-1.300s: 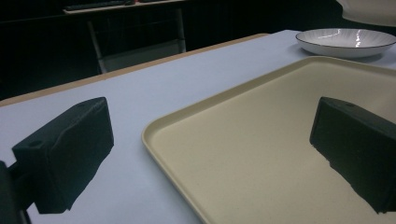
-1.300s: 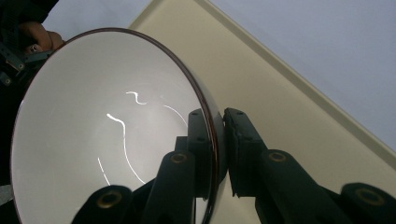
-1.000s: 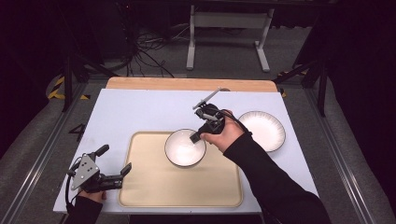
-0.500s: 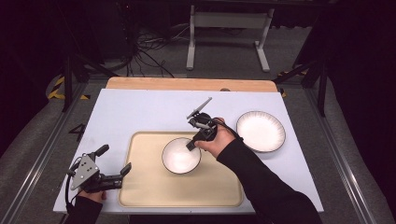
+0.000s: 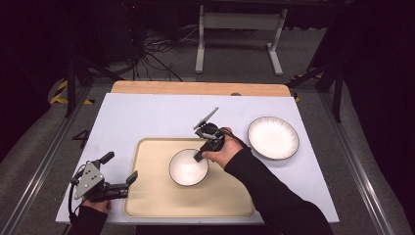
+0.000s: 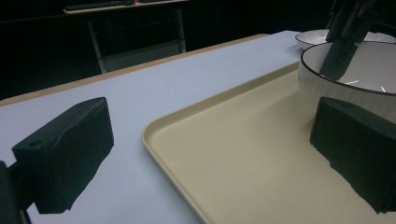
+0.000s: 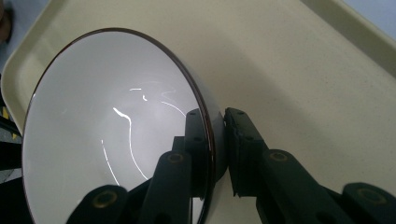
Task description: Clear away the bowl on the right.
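A white bowl with a dark rim sits low over the middle of the beige tray; I cannot tell if it touches the tray. My right gripper is shut on the bowl's right rim, one jaw inside and one outside. The right gripper view shows that gripper pinching the wall of the bowl above the tray. My left gripper rests open at the tray's left front corner with nothing between its jaws. In the left gripper view the left gripper faces the bowl across the tray.
A white plate with a dark rim lies on the white table top to the right of the tray. A wooden strip runs along the table's far edge. Cables and a metal stand are on the floor beyond.
The right hand has carried the bowl down, nearer and slightly left over the tray. The left gripper has stayed where it was.
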Demonstrator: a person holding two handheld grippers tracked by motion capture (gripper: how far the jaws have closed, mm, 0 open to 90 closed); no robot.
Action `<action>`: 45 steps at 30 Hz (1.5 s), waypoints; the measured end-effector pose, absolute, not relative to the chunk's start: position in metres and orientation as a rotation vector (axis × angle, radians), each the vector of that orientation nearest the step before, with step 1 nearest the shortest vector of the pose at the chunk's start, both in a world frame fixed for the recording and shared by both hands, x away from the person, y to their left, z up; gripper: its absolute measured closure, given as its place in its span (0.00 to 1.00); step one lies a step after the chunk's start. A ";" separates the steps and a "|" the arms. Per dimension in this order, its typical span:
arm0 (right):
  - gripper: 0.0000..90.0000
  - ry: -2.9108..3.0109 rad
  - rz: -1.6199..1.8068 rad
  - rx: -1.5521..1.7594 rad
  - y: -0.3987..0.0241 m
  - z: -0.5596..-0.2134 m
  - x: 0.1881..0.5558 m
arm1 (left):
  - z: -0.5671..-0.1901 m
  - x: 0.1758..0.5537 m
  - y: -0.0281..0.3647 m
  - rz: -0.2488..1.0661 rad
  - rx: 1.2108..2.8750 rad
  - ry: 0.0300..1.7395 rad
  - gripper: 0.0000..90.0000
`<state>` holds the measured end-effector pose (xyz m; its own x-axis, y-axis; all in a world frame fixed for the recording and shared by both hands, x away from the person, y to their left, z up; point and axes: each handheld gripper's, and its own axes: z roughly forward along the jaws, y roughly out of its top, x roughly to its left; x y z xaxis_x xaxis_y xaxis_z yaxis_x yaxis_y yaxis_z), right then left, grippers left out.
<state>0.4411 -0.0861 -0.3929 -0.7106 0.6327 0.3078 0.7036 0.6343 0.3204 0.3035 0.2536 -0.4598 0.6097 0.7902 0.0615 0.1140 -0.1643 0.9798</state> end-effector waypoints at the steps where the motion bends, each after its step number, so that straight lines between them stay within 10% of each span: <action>1: 0.89 -2.689 -0.629 -1.110 -0.086 -0.394 0.441 | -0.460 0.303 0.254 0.711 1.651 0.761 0.00; 17: 0.87 -2.665 -0.620 -1.103 -0.087 -0.403 0.443 | -0.460 0.304 0.254 0.711 1.652 0.760 0.00; 45: 0.36 -2.926 -1.189 -0.796 -0.102 -0.367 0.410 | -0.460 0.306 0.253 0.712 1.657 0.769 0.00</action>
<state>0.4097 -0.1021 -0.3672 -0.8742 0.4799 0.0745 0.3959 0.6152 0.6818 0.3056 0.2532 -0.4600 0.6060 0.7931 0.0607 0.1218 -0.1680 0.9782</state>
